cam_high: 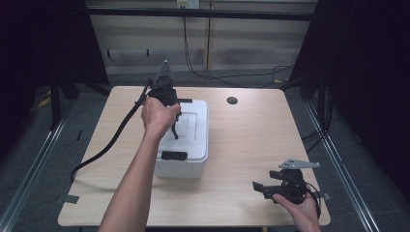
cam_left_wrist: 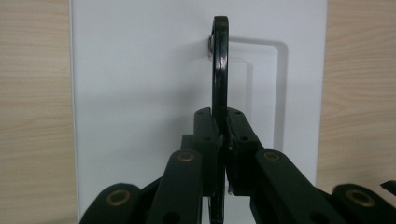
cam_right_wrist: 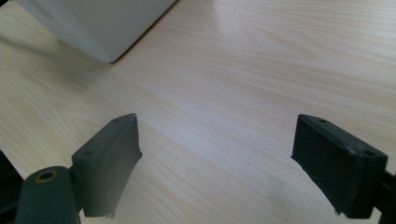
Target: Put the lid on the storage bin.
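Observation:
A white plastic box (cam_high: 191,145) with a lid stands left of the table's middle. A thin black handle (cam_left_wrist: 220,70) is hinged on the white lid (cam_left_wrist: 140,93) and stands upright. My left gripper (cam_left_wrist: 222,121) points down over the lid and is shut on this handle, its pads pressed on both sides. In the high view the left gripper (cam_high: 173,116) hangs over the far half of the box. My right gripper (cam_high: 258,187) rests near the front right of the table, held by a hand. The right gripper (cam_right_wrist: 217,154) is open, with bare wood between its jaws.
A black latch (cam_high: 174,155) clips the lid's near end. A dark round hole (cam_high: 232,100) sits in the wooden table (cam_high: 241,145) beyond the box. The left gripper's cable (cam_high: 111,140) trails off the left side. A corner of the box (cam_right_wrist: 93,23) lies ahead of the right gripper.

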`<state>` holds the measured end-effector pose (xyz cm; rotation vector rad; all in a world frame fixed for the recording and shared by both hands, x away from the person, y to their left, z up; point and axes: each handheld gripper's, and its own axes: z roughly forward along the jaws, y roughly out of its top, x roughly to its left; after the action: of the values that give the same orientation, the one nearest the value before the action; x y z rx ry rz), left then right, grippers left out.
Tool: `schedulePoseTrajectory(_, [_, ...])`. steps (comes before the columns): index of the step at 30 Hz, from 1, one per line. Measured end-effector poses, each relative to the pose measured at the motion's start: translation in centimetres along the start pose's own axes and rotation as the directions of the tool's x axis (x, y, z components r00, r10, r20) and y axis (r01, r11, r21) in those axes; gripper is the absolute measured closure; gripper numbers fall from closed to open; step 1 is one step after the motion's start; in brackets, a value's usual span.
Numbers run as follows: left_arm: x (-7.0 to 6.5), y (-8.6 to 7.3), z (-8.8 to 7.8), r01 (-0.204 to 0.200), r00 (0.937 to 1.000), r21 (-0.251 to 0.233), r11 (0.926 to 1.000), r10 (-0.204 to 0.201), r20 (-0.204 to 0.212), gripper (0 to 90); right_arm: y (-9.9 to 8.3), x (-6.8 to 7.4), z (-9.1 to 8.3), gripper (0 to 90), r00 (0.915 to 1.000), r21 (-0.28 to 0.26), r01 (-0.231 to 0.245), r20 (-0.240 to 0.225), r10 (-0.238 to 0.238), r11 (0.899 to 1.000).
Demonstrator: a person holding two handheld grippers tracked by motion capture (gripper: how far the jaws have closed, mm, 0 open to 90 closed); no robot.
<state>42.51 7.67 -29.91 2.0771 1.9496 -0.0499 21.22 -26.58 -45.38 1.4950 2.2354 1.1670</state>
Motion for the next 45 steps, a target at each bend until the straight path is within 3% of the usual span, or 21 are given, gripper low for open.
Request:
schedulePoseTrajectory(5, [0.1, -0.1, 0.1, 0.021, 0.9998, -0.018, 0.9996, -0.021, 0.001, 84.5, 0.0, 0.1, 0.0, 14.2, 1.0000, 0.002, -0.004, 0.002, 0.004, 1.000])
schedulePoseTrajectory(12, [0.5, 0.0, 0.1, 0.019, 0.9997, -0.022, 0.9996, -0.018, 0.016, 83.4, 0.0, 0.1, 0.0, 14.3, 1.0000, 0.006, 0.000, 0.001, 0.000, 1.000])
schedulePoseTrajectory(16, [1.4, 0.1, 0.4, 0.037, 0.9990, -0.027, 0.9989, -0.037, 0.026, 80.3, 0.0, 0.1, 0.0, 14.3, 1.0000, 0.006, 0.008, -0.002, -0.008, 1.000])
schedulePoseTrajectory(20, [2.2, 0.1, 0.5, 0.007, 0.9984, -0.029, 0.9996, -0.005, 0.056, 76.2, 0.0, 0.1, 0.1, 14.4, 1.0000, 0.011, 0.004, -0.001, -0.004, 1.000])
schedulePoseTrajectory(31, [2.8, 0.3, 0.1, -0.073, 0.9957, -0.031, 0.9968, 0.075, 0.055, 60.3, 0.0, 0.1, 0.1, 14.3, 1.0000, 0.011, 0.003, 0.000, -0.003, 1.000])
schedulePoseTrajectory(38, [2.9, 0.4, 0.2, -0.117, 0.9908, -0.024, 0.9928, 0.118, 0.066, 38.5, 0.0, 0.1, 0.1, 14.4, 1.0000, 0.010, 0.004, -0.002, -0.004, 1.000])
schedulePoseTrajectory(40, [2.9, 0.4, 0.3, -0.122, 0.9912, -0.022, 0.9922, 0.123, 0.049, 35.0, 0.0, 0.1, 0.1, 14.4, 1.0000, 0.010, 0.004, -0.002, -0.004, 1.000])
schedulePoseTrajectory(44, [3.0, 0.4, 0.0, -0.142, 0.9856, -0.052, 0.9886, 0.146, 0.086, 29.0, 0.0, 0.1, 0.1, 14.5, 1.0000, 0.012, 0.007, -0.001, -0.007, 1.000])
schedulePoseTrajectory(45, [3.1, 0.4, -0.1, -0.169, 0.9790, -0.059, 0.9837, 0.175, 0.104, 26.5, 0.0, 0.1, 0.1, 14.5, 1.0000, 0.012, 0.007, -0.001, -0.007, 1.000])
